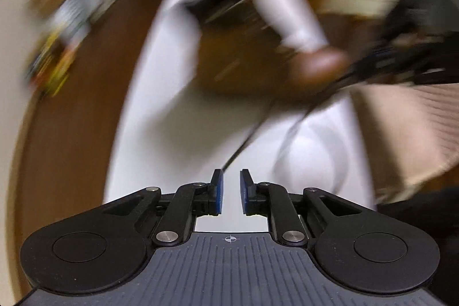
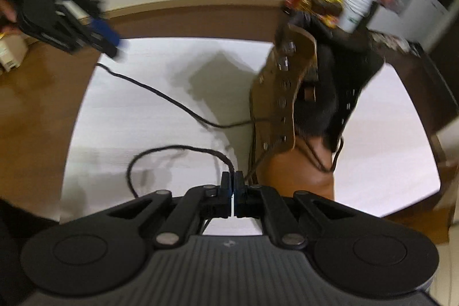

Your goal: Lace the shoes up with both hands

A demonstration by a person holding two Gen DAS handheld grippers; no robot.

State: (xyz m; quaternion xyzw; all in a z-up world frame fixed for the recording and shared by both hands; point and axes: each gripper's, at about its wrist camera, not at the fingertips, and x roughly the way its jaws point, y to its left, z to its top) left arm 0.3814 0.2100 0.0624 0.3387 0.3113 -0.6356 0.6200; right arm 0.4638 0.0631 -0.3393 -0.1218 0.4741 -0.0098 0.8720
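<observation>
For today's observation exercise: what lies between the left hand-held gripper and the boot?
In the right wrist view, only dark lace crosses bare white table between the left hand-held gripper and the boot.

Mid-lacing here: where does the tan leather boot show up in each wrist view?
Left wrist: tan leather boot upper right of centre, blurred, toe toward the camera.
Right wrist: boot right of centre, upright, eyelet flap facing left.
Shared landmark: the white table top under it.

Left black two-finger gripper with blue pads [image 1: 231, 191], jaws apart, nothing between them. Thin dark lace [image 1: 243, 142] runs just beside left pad toward blurred brown leather boot [image 1: 321, 68]. White mat [image 1: 172, 134] on brown wooden floor [image 1: 71, 134].
</observation>
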